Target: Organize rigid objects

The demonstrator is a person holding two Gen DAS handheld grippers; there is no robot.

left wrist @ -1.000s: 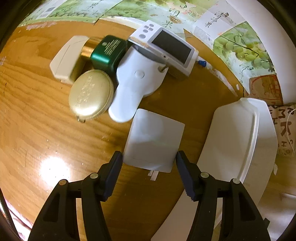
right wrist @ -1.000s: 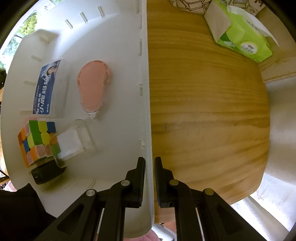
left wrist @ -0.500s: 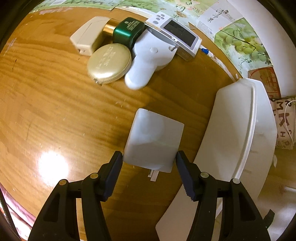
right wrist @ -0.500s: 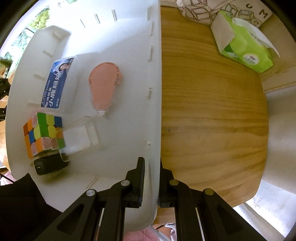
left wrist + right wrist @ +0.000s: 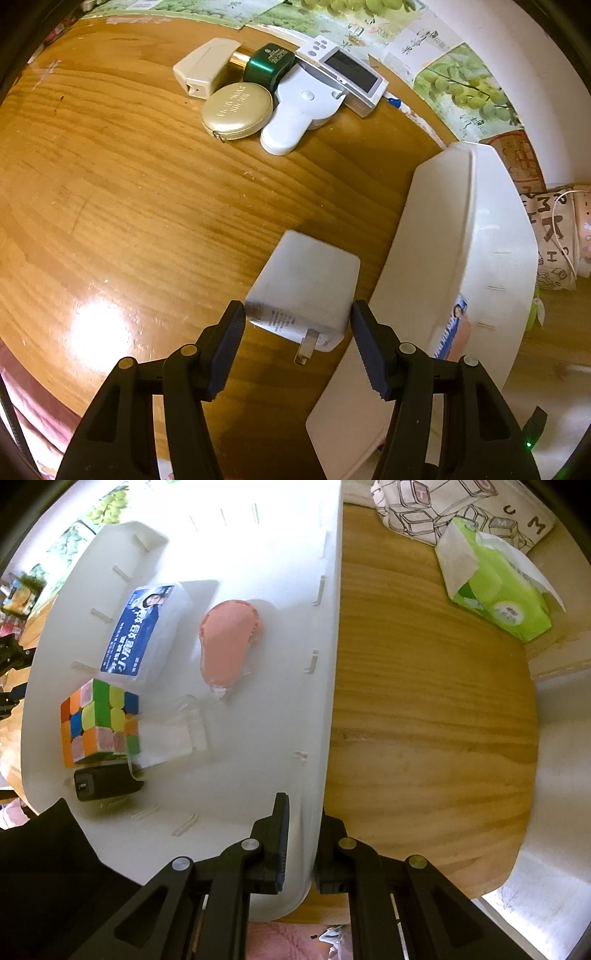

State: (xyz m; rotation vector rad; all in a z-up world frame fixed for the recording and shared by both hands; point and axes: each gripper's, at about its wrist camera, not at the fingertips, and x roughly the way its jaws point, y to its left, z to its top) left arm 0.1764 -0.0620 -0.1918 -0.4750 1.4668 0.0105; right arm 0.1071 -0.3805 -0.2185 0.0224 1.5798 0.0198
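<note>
— Where's the white charger (image 5: 306, 284)?
— Pinched between my left gripper (image 5: 297, 339) fingers, above the wooden table (image 5: 129, 192), beside the white bin (image 5: 476, 236).
— Right gripper (image 5: 301, 845)?
— Clamped tight on the bin's wall.

Glossy wooden table (image 5: 129, 206), smooth plastic bin (image 5: 258, 775)
</note>
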